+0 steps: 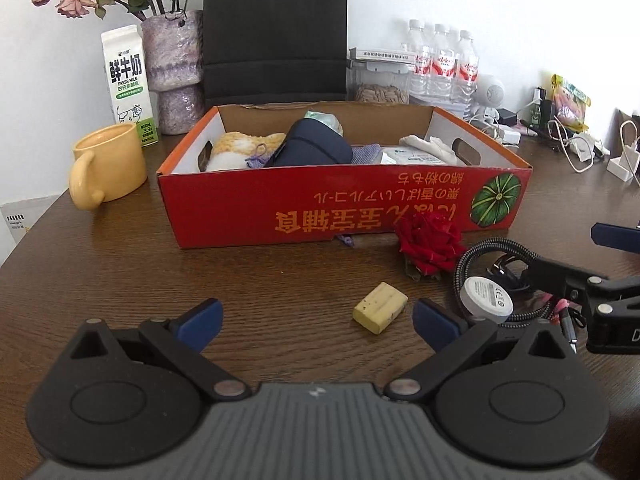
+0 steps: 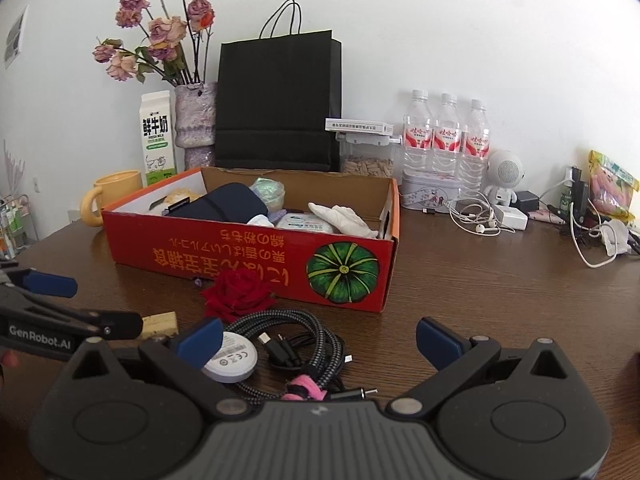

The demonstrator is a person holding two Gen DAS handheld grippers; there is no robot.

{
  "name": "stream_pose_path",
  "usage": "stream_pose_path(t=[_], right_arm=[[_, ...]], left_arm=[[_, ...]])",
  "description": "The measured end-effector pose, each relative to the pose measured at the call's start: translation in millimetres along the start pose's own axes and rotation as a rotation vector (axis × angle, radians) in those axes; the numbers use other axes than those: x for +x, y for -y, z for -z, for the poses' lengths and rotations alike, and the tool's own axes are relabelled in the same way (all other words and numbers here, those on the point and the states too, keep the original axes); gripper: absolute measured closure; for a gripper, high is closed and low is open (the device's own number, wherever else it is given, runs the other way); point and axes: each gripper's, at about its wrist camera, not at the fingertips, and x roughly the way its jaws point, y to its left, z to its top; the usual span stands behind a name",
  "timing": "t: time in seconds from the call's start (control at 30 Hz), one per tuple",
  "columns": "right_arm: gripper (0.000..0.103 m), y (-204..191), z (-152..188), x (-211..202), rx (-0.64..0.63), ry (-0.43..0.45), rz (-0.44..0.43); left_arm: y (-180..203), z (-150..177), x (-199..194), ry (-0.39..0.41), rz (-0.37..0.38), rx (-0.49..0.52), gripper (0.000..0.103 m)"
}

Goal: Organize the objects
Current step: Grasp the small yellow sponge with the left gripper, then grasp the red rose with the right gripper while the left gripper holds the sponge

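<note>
An open red cardboard box (image 1: pixel 344 204) (image 2: pixel 248 256) holds a navy pouch (image 1: pixel 310 148), a plush toy, a white cloth and a wipes pack. On the table in front of it lie a red rose (image 1: pixel 430 246) (image 2: pixel 238 294), a small yellow block (image 1: pixel 380 308) (image 2: pixel 160 324) and a braided cable bundle (image 2: pixel 296 344) with a white round puck (image 1: pixel 486 294) (image 2: pixel 230 356). My left gripper (image 1: pixel 318 320) (image 2: pixel 80 304) is open, with the block just ahead of its right finger. My right gripper (image 2: pixel 320 340) (image 1: pixel 592 256) is open, its fingers either side of the cable bundle.
A yellow mug (image 1: pixel 106 164), milk carton (image 1: pixel 128 84), vase of dried flowers (image 1: pixel 172 64) and black paper bag (image 2: pixel 278 104) stand behind the box. Water bottles (image 2: pixel 446 136), a tin, a white speaker (image 2: pixel 504 174), earphones and chargers crowd the back right.
</note>
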Motion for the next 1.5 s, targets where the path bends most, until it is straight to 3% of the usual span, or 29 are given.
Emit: stream_pose_path(t=[0.27,0.33,0.4,0.47,0.5,0.6,1.0,1.5], right_arm=[[0.000,-1,2,2,0.000,-0.004,-0.004],[0.000,-1,3,3,0.000,-0.005,-0.006],[0.000,-2,2,3,0.002,-0.005,-0.006],[0.000,-2,2,3,0.002,-0.005,-0.007],[0.000,-2,3,4,0.002,-0.006,-0.007],[0.000,-4,4,5,-0.002,-0.008,-0.008],[0.000,-9,6,4,-0.019,0.011,-0.029],[0.001,-14,7,6,-0.042,0.014,-0.023]], left_arm=[[14,-5,18,-0.034,0.001,0.021,0.000],[17,-7,20,-0.029,0.013,0.026,0.006],[20,-6,22,-0.036,0.033,0.033,0.032],[20,-4,23,-0.033,0.056,0.032,0.050],[20,-4,22,-0.031,0.068,0.031,0.067],[20,-3,19,-0.013,0.076,0.028,0.079],[12,-4,3,0.080,0.068,0.000,0.081],[-29,-7,-4,0.122,0.003,-0.079,0.081]])
